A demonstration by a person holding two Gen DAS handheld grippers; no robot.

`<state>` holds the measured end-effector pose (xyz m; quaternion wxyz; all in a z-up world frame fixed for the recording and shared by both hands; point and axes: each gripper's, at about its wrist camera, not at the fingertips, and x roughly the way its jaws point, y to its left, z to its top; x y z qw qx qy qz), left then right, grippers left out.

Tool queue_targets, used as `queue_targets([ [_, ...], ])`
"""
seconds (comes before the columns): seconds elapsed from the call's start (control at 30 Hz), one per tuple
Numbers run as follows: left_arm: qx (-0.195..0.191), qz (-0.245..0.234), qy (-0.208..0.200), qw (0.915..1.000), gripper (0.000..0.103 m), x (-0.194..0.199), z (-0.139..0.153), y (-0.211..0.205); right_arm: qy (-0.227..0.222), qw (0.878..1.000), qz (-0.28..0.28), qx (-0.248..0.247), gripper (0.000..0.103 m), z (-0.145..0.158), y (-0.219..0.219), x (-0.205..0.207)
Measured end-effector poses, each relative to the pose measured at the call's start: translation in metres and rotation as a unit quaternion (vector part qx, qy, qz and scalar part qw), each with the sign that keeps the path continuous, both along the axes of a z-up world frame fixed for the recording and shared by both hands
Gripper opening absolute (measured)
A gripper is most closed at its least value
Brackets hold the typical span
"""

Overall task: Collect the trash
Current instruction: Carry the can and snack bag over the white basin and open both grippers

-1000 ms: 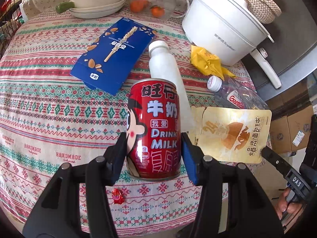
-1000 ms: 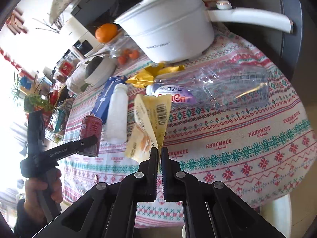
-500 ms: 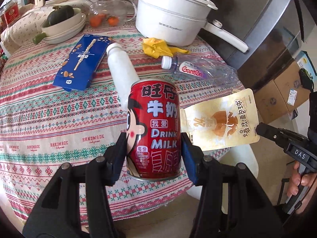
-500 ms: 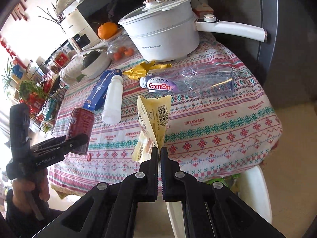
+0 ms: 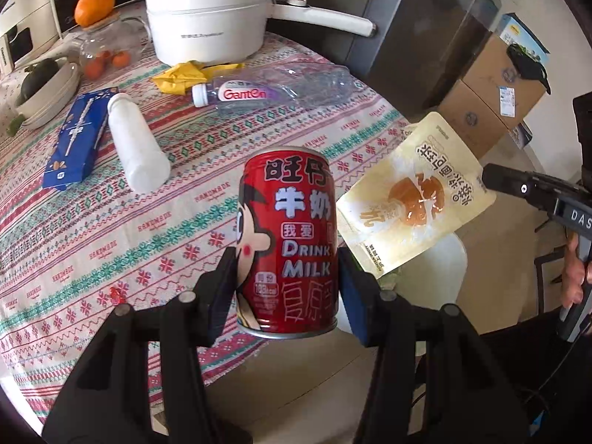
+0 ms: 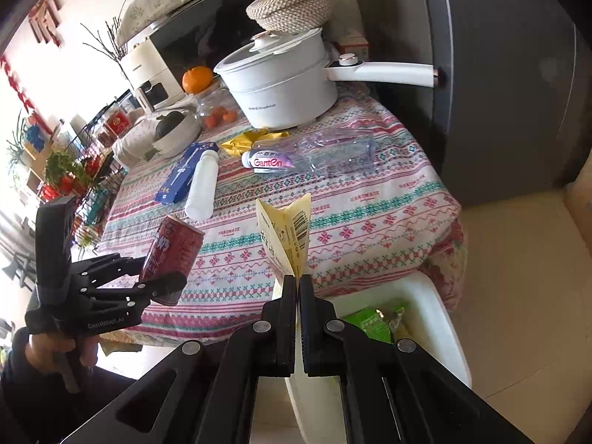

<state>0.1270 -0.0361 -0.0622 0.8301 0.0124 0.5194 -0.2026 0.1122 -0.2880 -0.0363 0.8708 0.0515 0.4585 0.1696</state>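
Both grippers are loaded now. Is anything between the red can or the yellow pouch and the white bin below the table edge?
Nothing visible. The white bin stands open-topped below the right gripper, which pinches the yellow pouch. The left gripper holds the red can at the table edge; only air shows between them.

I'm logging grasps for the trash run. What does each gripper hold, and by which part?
Left gripper: the red milk can, clamped across its lower side walls. Right gripper: the yellow snack pouch, pinched at its bottom edge.
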Motion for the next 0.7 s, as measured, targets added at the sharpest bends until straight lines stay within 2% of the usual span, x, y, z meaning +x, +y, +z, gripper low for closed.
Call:
queue_targets([
  [0.3, 0.015, -0.061, 0.007, 0.9980, 0.054, -0.018, -0.007, -0.040, -0.006, 0.999, -0.033, -0.011, 0.003, -0.002, -0.058, -0.030],
  [0.53, 0.027, -0.096, 0.017, 0.9948, 0.054, -0.029, -0.018, -0.071, 0.022, 0.998, -0.055, -0.017, 0.003, -0.022, -0.093, -0.048],
  [0.7, 0.036, -0.114, 0.023, 0.9925, 0.054, -0.036, -0.026, -0.091, 0.051, 0.997, -0.061, -0.025, 0.005, -0.039, -0.099, -0.046],
])
